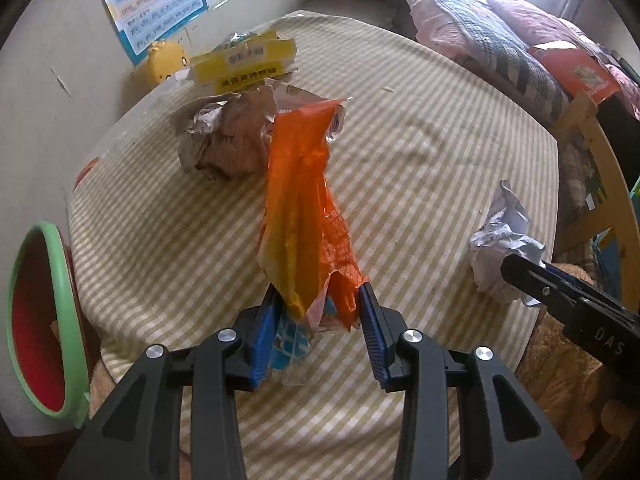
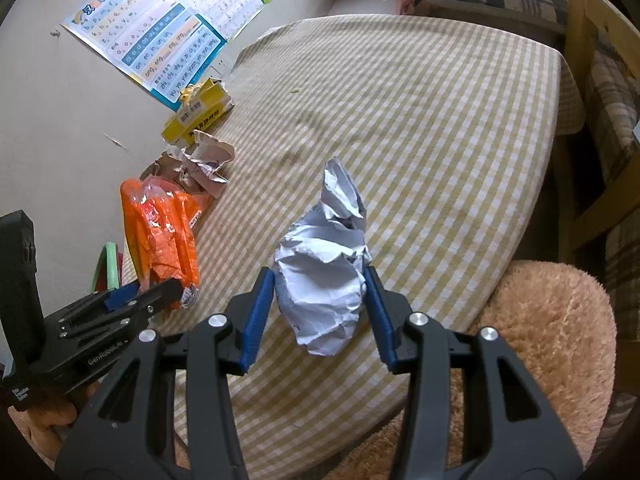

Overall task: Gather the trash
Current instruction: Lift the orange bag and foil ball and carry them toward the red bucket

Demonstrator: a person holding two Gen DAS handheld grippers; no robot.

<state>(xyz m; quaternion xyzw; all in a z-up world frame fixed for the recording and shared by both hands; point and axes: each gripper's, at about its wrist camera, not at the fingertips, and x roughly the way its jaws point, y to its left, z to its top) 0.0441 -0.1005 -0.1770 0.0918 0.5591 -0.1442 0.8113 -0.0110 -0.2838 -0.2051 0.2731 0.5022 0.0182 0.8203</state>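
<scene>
1. Carrying two pieces of trash at once is the step in hand, as I judge it: the left gripper (image 1: 320, 304) pinches the lower end of the orange snack wrapper (image 1: 304, 204), which stands up above the checked tablecloth (image 1: 420, 128), and the right gripper (image 2: 320, 300) has its blue pads pressed on both sides of the crumpled white paper (image 2: 324, 272), near the table's front edge.
2. Keep both grips firm (the foil wrapper is slick and floppy, so it could slide out if the pinch eases).
3. Move the wrapper first towards the green-rimmed bin (image 1: 52, 320), which sits beside the table on the left, and let go only once it is over the opening.
4. Bring the paper ball after it, well clear of the other gripper.
5. Still left on the table: the crumpled brown bag (image 1: 228, 140) and the yellow carton (image 1: 244, 64) near the wall.
</scene>
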